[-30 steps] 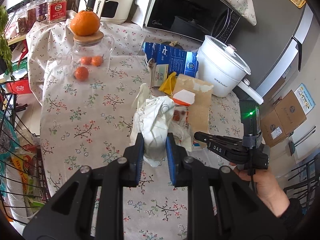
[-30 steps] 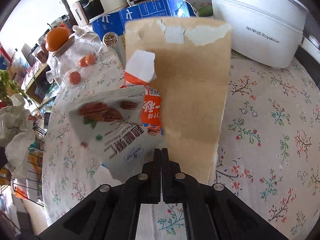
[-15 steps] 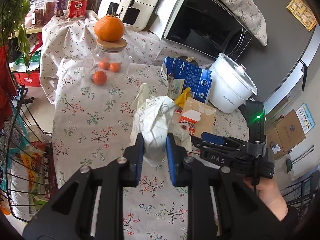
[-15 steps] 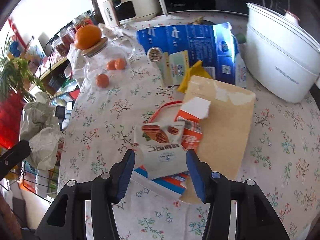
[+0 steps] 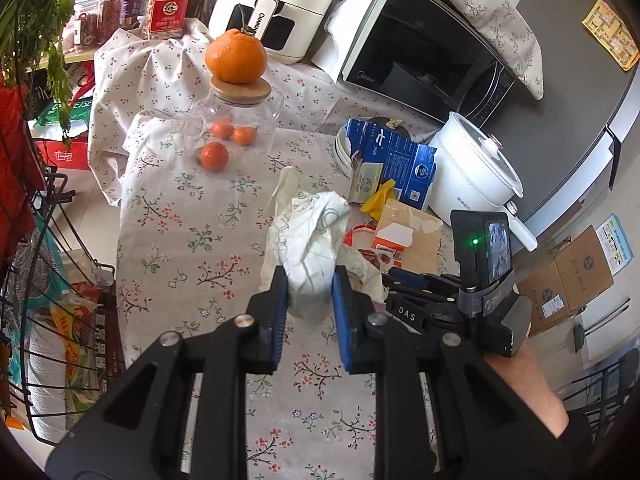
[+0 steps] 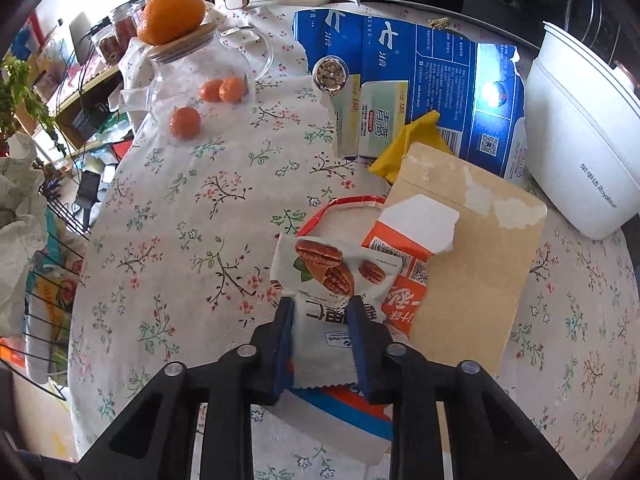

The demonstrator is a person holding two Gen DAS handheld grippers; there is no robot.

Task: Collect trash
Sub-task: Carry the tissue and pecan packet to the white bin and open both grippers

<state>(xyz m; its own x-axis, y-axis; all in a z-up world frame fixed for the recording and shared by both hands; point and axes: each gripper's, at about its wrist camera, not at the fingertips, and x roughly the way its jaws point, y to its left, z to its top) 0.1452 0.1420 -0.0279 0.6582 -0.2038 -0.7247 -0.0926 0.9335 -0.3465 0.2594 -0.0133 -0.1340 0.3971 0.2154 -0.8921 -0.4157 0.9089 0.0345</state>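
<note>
Floral tablecloth (image 6: 192,216) is crowded at its far side by a glass jar (image 6: 192,76), a blue carton (image 6: 420,80) and a white cooker (image 6: 580,140). A crumpled white bag (image 5: 312,248) is clamped by the left gripper (image 5: 306,292). A pecan wrapper (image 6: 332,280), lying on the near-right litter beside brown cardboard (image 6: 472,260), is straddled by the right gripper (image 6: 322,316), partly open; contact cannot be told.

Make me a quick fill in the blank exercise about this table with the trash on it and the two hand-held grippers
1. The left hand-held gripper is shut on a crumpled white ____.
2. The large orange sits on the glass jar's ____ lid.
3. The right hand-held gripper has its fingers on either side of a snack packet printed with ____.
4. The blue carton lies beside the white ____.

Missing words: bag; wooden; pecans; cooker
</note>
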